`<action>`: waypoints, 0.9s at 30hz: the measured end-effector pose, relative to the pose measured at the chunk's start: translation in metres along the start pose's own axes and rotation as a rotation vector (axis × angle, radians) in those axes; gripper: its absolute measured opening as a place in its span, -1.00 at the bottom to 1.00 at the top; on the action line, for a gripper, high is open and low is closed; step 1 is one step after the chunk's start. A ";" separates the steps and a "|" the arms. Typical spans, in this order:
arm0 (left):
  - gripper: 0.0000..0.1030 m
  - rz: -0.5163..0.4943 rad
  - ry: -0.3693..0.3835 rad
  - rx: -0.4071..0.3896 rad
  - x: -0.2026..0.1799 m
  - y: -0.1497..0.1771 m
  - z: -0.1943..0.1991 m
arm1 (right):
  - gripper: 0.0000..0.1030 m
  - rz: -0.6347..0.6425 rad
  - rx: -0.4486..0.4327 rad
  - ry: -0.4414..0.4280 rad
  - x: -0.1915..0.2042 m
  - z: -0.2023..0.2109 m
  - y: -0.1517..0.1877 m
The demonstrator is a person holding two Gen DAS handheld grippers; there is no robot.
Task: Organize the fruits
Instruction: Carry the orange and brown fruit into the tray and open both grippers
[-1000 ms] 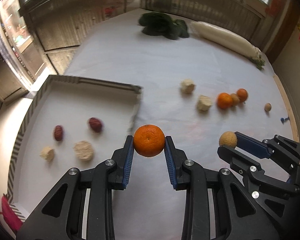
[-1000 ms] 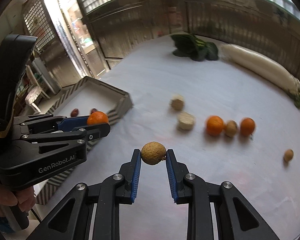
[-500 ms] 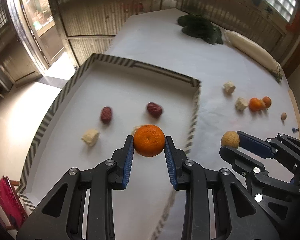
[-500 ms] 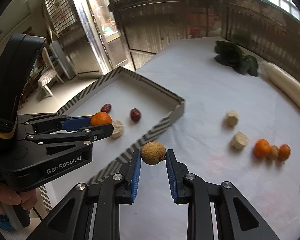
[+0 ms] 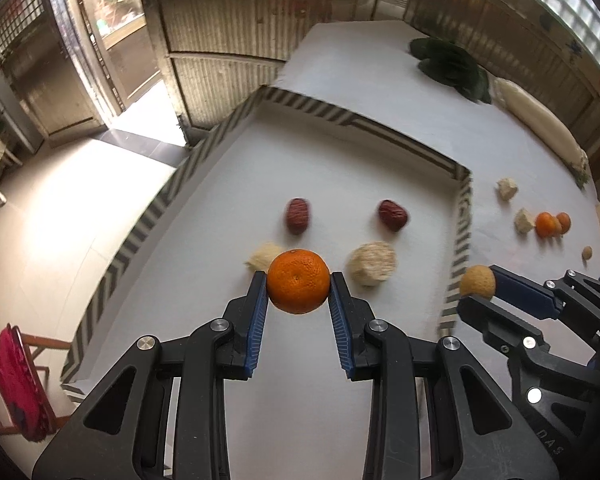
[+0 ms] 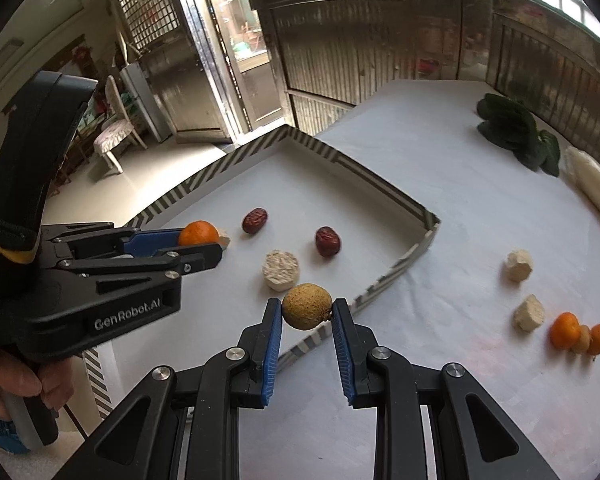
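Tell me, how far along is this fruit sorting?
Partway. Two red dates and two pale chunks already lie in the striped tray. The left gripper holds an orange, the right gripper a brown fruit. Several pieces still sit on the table.

Dimpled glossy mandarin [image 5: 298,281]; matt black plastic hand-held gripper [image 5: 299,308].

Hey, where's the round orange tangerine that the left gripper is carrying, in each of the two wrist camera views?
Left wrist view: the round orange tangerine sits at centre, clamped in the left gripper, above the tray floor.
Right wrist view: the same tangerine is at middle left, at the tip of that gripper.
Shared landmark: the striped-rimmed white tray.
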State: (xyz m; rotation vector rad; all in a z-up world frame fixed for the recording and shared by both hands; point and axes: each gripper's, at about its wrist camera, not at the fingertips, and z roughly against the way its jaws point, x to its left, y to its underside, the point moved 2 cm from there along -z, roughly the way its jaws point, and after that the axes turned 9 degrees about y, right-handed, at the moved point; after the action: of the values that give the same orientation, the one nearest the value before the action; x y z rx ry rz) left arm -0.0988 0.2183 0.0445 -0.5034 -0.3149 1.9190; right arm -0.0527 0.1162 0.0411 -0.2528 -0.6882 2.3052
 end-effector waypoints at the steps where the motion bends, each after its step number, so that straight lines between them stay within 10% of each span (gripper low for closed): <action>1: -0.42 0.007 -0.004 0.002 0.004 0.001 0.000 | -0.52 0.003 0.003 -0.004 0.003 -0.002 -0.001; 27: -0.42 -0.001 -0.004 0.073 0.020 -0.010 -0.043 | -0.52 0.041 0.116 -0.054 0.028 -0.063 -0.015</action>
State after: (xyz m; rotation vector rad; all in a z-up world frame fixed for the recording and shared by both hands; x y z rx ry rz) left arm -0.0768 0.2398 0.0075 -0.4508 -0.2465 1.9233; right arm -0.0412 0.1700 -0.0035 -0.1523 -0.5786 2.3890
